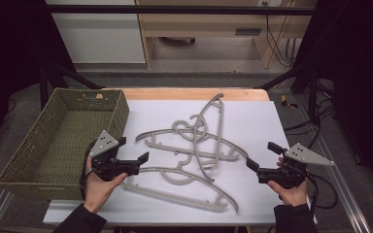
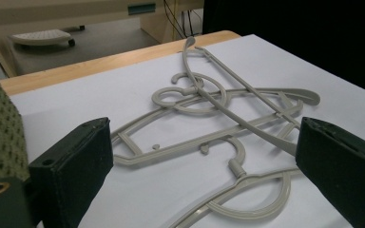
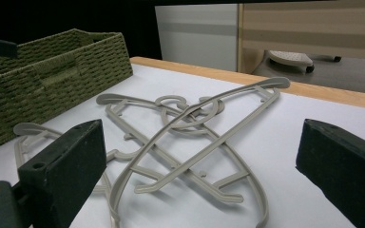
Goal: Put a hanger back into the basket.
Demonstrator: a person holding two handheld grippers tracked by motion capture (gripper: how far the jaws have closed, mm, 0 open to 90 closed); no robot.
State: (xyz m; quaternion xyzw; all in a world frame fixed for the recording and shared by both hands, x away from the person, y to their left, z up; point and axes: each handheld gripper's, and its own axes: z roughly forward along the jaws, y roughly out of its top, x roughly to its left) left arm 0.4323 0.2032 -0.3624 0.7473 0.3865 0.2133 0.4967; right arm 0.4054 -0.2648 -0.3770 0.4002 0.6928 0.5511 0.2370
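Three grey hangers lie tangled on a white sheet [image 1: 252, 116] that covers the tabletop [image 1: 189, 93], and two grippers flank them.

At the far left, a green woven basket [image 1: 29, 160] sits on the tabletop edge, its long side running along the sheet's left border.

Just right of the basket, the left gripper [image 1: 144, 156] is held in the person's left hand [image 1: 99, 187]. Its jaws stand wide apart and hold nothing. In the left gripper view they frame the hangers from either side, clear of them, with the basket wall at the left edge.

In the middle, the nearest hanger [image 1: 184, 187] lies flat closest to the person, its curved bar running from beside the left gripper toward the lower right. Its hook passes up toward the second hanger [image 1: 194, 145], which lies across the centre of the sheet. The third hanger [image 1: 211, 131] lies tilted over the second, its top end pointing toward the far edge of the tabletop. The hooks of the second and third overlap at the centre of the pile.

At the right, the right gripper [image 1: 260, 155] is held in the person's right hand [image 1: 289, 191], just beside the right ends of the hangers but not touching them. Its jaws are likewise spread wide and empty. In the right gripper view the crossed hangers [image 3: 190, 137] lie between and beyond the jaws, with the basket [image 3: 43, 80] at the left.
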